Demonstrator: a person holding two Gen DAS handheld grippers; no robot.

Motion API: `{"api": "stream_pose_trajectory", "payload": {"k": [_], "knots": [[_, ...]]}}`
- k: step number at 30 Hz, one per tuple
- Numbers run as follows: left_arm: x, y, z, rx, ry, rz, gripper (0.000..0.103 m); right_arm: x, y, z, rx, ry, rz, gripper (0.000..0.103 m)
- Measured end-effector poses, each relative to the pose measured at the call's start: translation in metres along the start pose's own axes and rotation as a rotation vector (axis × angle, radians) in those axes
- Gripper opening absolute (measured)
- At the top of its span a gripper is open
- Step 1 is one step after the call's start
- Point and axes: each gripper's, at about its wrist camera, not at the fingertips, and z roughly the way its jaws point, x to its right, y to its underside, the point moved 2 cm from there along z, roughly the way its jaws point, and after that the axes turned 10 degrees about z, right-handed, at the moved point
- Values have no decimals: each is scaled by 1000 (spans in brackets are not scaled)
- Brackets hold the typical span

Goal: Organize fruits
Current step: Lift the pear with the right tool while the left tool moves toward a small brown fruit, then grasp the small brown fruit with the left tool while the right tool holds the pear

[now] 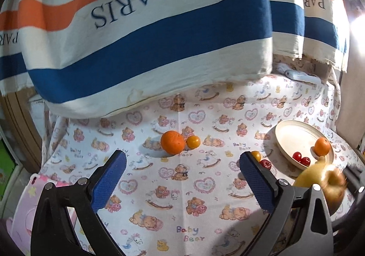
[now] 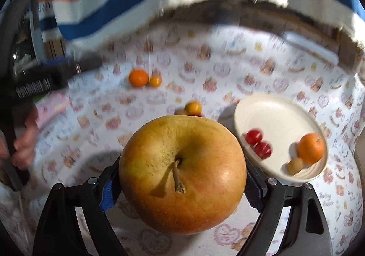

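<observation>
A big yellow-red apple (image 2: 182,173) fills the right wrist view, and my right gripper (image 2: 180,189) is shut on it, blue pads pressing both sides, above the cloth. The same apple (image 1: 319,184) shows blurred at the right edge of the left wrist view. A cream plate (image 2: 280,119) to its right holds an orange (image 2: 311,148), two red cherry tomatoes (image 2: 259,143) and a small brown fruit (image 2: 295,165). My left gripper (image 1: 182,167) hangs open over bare cloth. An orange (image 1: 172,142) and a small yellow fruit (image 1: 193,142) lie beyond it.
Another small yellow fruit (image 2: 193,107) and a red one (image 1: 265,164) lie left of the plate (image 1: 294,135). A striped PARIS cloth (image 1: 148,34) hangs over the far side. A pink item (image 1: 34,199) lies at the left edge, a white device (image 1: 301,76) at the back right.
</observation>
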Motion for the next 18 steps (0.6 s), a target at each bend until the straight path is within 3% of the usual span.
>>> {"api": "stream_pose_trajectory", "payload": {"k": [5,8,13,18], "knots": [[12,-4,3,-23,67,15,92,19,-23,-36,174,19,5,89],[22,-6,13,-66,134,15,80,35,-32,-50,251,57,13,89],[45,-9,36,-152,242,36,56,61,-35,-51,270,71,86,89],[67,-8,62,-214,291,77,45,71,-30,-48,254,69,103,89]]}}
